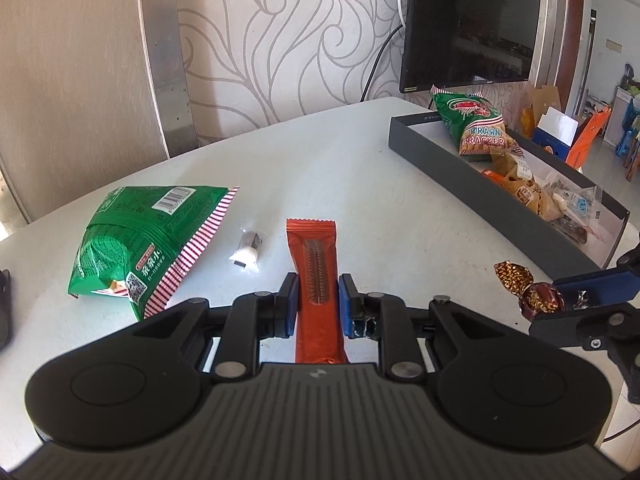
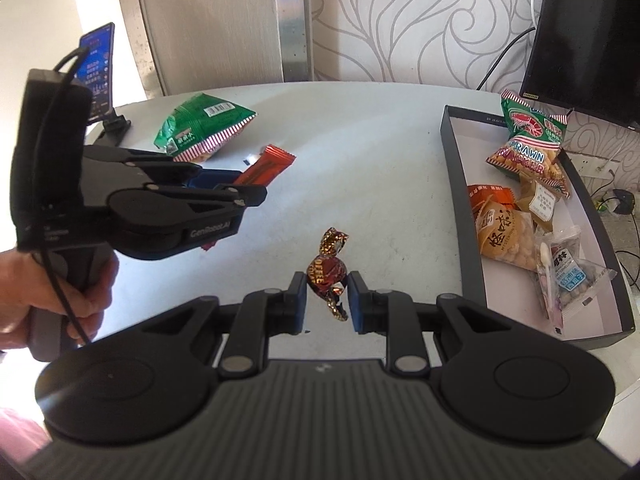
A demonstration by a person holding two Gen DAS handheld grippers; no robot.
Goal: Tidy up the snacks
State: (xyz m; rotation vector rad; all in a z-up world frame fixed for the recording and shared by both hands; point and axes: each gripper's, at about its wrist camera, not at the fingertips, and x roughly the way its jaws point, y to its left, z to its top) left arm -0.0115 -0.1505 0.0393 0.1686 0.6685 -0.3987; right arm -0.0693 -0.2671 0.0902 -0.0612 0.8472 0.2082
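Observation:
My left gripper (image 1: 318,300) is shut on an orange-red snack bar (image 1: 316,264) that points away from me, just above the white table (image 1: 320,152). My right gripper (image 2: 327,298) is shut on a brown and gold wrapped candy (image 2: 326,270); the candy also shows at the right of the left wrist view (image 1: 528,290). The left gripper with the bar (image 2: 266,168) shows at the left of the right wrist view. A dark open box (image 2: 456,184) at the right holds a prawn cracker bag (image 2: 528,144) and several other snack packets.
A green snack bag (image 1: 148,240) lies on the table at the left, with a small clear-wrapped sweet (image 1: 248,250) beside it. A phone on a stand (image 2: 98,68) is at the far left. A dark monitor (image 1: 468,24) stands behind the box.

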